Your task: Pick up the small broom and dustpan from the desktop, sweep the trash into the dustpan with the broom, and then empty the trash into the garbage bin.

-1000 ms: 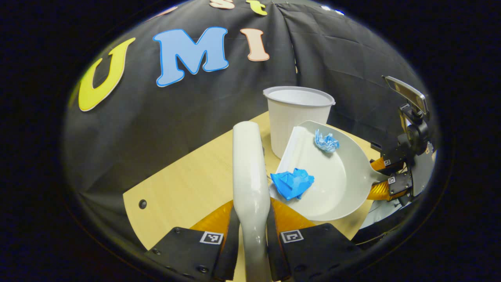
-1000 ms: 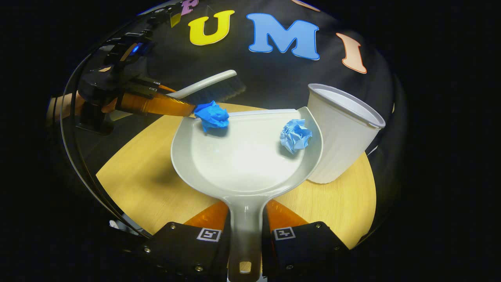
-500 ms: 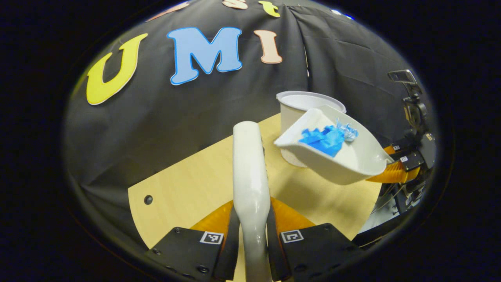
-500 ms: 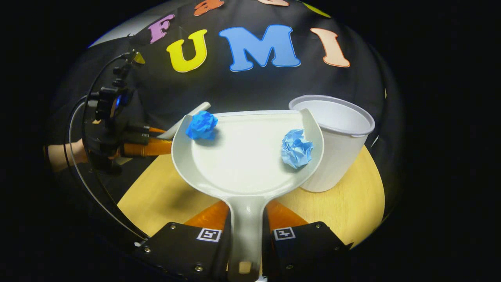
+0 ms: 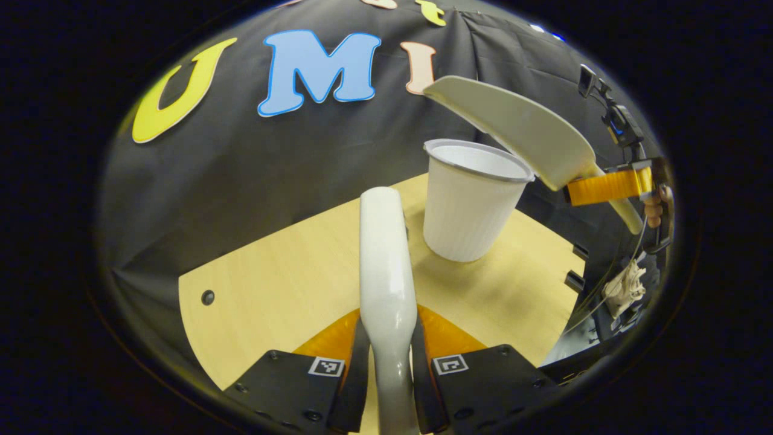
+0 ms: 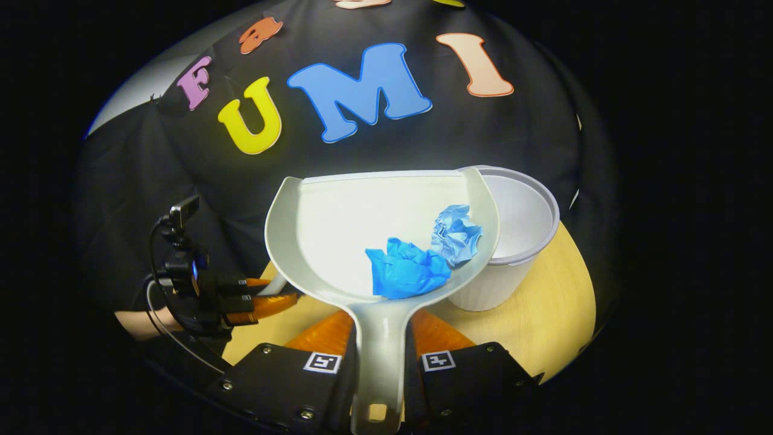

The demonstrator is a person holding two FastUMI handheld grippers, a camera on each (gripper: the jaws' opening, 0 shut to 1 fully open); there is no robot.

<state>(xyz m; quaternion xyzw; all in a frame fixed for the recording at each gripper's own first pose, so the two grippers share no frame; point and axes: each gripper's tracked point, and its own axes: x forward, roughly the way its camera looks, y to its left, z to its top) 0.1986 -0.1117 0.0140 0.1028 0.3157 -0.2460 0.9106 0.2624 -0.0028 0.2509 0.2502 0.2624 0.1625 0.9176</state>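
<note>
In the left gripper view the left claw is clenched on the broom handle, held over the desk; its bristles are hidden. To the right, the right claw grips the dustpan handle. The pan is raised above the garbage bin, its long axis pointing from the claw toward the booth wall, and the bin sits below its right edge. Both blue paper wads lie near the handle end, so emptying likely needs a forward tip.

broom bristles hidden beneath its back, garbage bin half-covered by dustpan
</note>
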